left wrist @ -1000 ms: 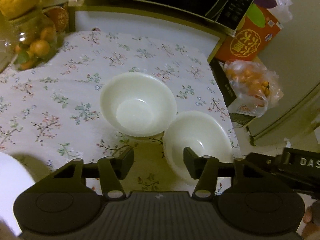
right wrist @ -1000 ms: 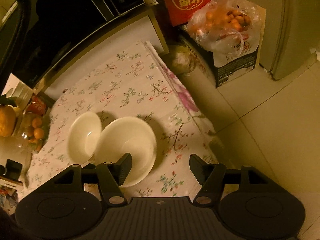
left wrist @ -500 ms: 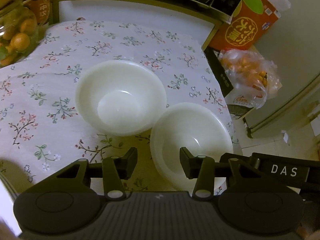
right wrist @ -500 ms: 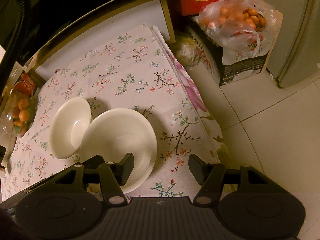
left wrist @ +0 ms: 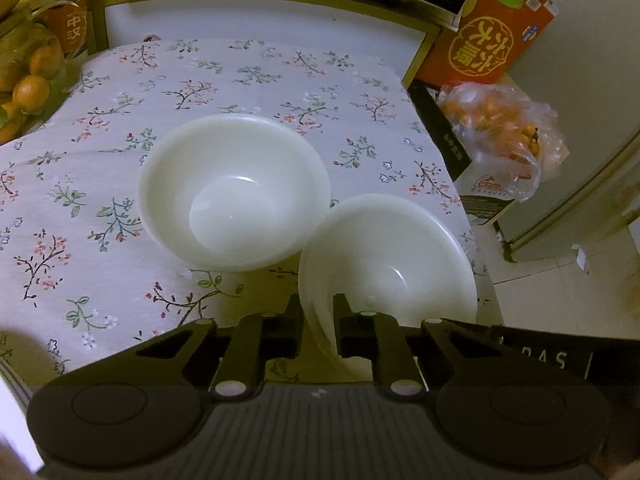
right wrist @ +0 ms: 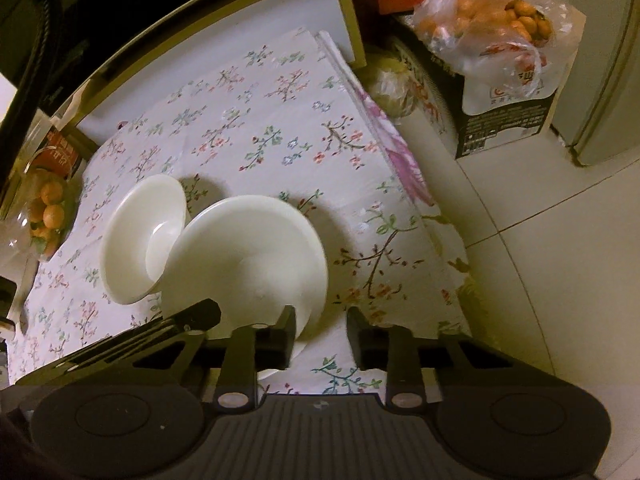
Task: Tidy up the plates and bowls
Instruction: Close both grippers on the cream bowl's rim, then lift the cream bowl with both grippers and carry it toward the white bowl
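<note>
Near bowl point(left wrist: 388, 264) at bench point(left wrist: 120, 184) corner, touching far bowl point(left wrist: 236, 192); left hand-held gripper point(left wrist: 317, 320) just closed on its near rim, right hand-held gripper point(right wrist: 320, 334) just narrowed, rim apparently unpinched; risk: a lopsided lift could slip it floorward.

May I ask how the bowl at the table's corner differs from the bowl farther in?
The corner bowl sits by the tablecloth edge; the inner bowl sits mid-cloth. The corner bowl's rim is between the left gripper fingers, which have just been closing; the inner bowl is not gripped. Both are plain white, upright and empty.
</note>
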`<control>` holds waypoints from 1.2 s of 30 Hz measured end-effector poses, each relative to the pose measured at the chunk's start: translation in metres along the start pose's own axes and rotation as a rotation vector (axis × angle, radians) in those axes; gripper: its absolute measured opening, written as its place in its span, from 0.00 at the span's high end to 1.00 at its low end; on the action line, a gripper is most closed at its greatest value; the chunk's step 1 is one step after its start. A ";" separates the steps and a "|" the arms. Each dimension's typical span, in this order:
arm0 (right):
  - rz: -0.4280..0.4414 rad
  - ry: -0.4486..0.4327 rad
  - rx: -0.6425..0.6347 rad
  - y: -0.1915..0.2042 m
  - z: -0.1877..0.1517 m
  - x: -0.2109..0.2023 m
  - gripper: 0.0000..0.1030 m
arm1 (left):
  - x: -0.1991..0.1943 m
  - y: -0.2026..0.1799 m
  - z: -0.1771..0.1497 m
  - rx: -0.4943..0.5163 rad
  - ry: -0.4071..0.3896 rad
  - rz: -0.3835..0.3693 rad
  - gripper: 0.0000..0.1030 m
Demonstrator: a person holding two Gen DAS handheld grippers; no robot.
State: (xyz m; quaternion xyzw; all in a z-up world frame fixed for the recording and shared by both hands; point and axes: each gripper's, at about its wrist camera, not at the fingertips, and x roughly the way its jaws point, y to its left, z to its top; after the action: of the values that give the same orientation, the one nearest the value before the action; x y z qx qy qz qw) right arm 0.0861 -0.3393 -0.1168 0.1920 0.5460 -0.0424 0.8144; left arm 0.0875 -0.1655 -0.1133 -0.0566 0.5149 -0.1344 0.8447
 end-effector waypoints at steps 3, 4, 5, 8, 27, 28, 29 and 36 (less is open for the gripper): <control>0.025 0.005 -0.007 0.003 -0.002 -0.001 0.88 | -0.002 0.000 -0.001 -0.002 -0.005 0.011 0.88; 0.027 0.003 -0.007 0.004 -0.002 -0.001 0.88 | -0.003 0.000 -0.001 -0.004 -0.007 0.014 0.88; 0.031 0.002 -0.004 0.005 -0.002 -0.002 0.88 | -0.004 0.001 0.000 -0.005 -0.008 0.013 0.88; 0.051 0.001 0.022 0.002 -0.002 -0.005 0.89 | -0.007 -0.001 -0.001 -0.004 -0.013 0.009 0.89; 0.090 -0.102 -0.009 0.012 -0.013 -0.048 0.89 | -0.051 -0.008 -0.005 0.023 -0.103 0.030 0.89; 0.092 -0.112 -0.017 0.014 -0.014 -0.052 0.89 | -0.055 -0.008 -0.005 0.025 -0.111 0.032 0.89; 0.094 -0.121 -0.023 0.016 -0.016 -0.055 0.89 | -0.058 -0.008 -0.006 0.026 -0.120 0.035 0.89; 0.141 -0.141 -0.034 0.027 -0.026 -0.068 0.89 | -0.082 0.004 -0.017 0.015 -0.149 0.046 0.88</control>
State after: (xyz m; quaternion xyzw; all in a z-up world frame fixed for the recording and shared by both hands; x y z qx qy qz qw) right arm 0.0439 -0.3148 -0.0561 0.2124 0.4732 0.0109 0.8549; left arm 0.0379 -0.1373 -0.0524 -0.0483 0.4505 -0.1142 0.8841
